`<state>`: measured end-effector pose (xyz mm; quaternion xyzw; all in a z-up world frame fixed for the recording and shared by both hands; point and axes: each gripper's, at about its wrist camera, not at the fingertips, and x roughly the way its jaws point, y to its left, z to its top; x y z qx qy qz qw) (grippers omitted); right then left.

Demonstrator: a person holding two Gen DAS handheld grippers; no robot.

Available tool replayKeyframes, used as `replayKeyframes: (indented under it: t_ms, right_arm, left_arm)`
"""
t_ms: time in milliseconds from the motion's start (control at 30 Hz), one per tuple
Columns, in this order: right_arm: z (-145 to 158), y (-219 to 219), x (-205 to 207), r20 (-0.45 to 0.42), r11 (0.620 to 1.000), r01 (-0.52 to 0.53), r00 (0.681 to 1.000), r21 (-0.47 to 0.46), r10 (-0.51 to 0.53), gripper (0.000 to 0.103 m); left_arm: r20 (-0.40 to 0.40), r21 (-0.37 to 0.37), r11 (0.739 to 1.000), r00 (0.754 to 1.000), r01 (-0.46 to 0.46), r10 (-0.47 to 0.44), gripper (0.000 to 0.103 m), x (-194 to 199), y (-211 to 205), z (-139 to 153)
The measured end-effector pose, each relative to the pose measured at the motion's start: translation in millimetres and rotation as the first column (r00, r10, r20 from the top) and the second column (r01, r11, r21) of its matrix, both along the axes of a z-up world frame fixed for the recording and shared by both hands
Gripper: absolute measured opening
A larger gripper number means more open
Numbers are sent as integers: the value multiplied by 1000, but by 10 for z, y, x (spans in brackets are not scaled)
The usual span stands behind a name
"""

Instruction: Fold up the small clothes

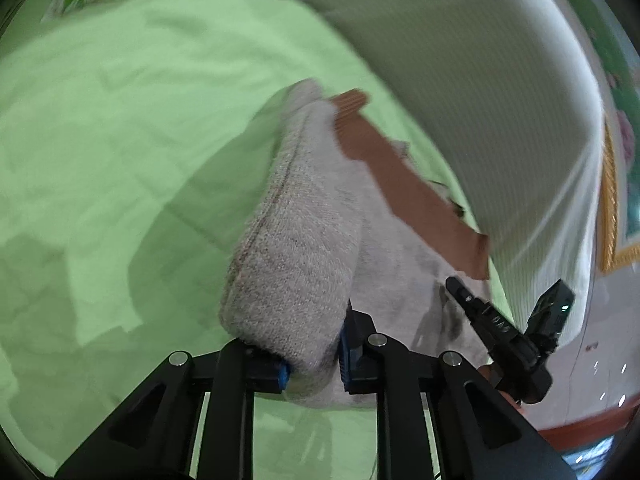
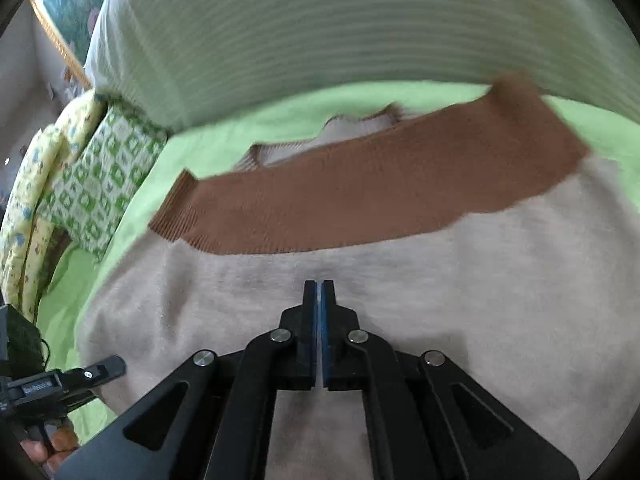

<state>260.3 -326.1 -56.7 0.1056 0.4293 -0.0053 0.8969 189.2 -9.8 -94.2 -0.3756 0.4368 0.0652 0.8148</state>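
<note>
**Beige-and-brown sweater part-lifted on a green bedsheet**

Left wrist view, nearest the lens: the left gripper [image 1: 312, 364], its fingers [image 1: 354, 354] pinching a thick rolled fold of the sweater [image 1: 296, 248]. The fold fills the gap between the blue pads and runs away from them toward the far side as a raised grey-beige ridge. To the right of the ridge the rest of the garment lies flat, with its brown band [image 1: 404, 184] running diagonally along the far right edge. The green bedsheet [image 1: 120, 140] spreads to the left and beneath the gripper. A white ribbed pillow [image 1: 460, 80] lies at far right, beyond the band. The other gripper appears at near right, over the flat part of the garment; the view is motion-blurred.

Right wrist view, nearest the lens: the right gripper [image 2: 319, 286], fingers [image 2: 330, 320] pressed together with only a thin blue line between the pads and no cloth visible between them. The tips sit over the flat beige body of the sweater [image 2: 440, 300], which surrounds them on the near, left and right sides; whether they touch the fabric cannot be told. The brown band [image 2: 380, 192] crosses the picture beyond the tips, well apart from them. The pillow [image 2: 340, 32] lies farther still, and a green-and-white patterned cushion [image 2: 104, 172] sits at far left on the bedsheet [image 2: 224, 132].
</note>
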Motion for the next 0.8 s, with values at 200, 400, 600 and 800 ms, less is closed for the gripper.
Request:
replayKeyframes:
  t_ms: [200,400,600,800]
  right_arm:
    - [-86,-274,-250,-58,995,52,997,84,-47,3]
    - [312,-735,-779,97,964,160,978,213,-184,3]
    - [571,-1333,-1211,158,919,263,935,293,-317,3]
    - [584,-1622,-1419,142,907,287,929,309,-342,4]
  left_arm:
    - [95,94,987,985,134,-143,13,217,-359,432]
    - [218,192,914,892,358,-396,7,601,-1171,894]
    - [244,208,709,666,674,-705,5,899,-2407,867]
    - [54,237,599,605,765,-794,19,821,-2896,296]
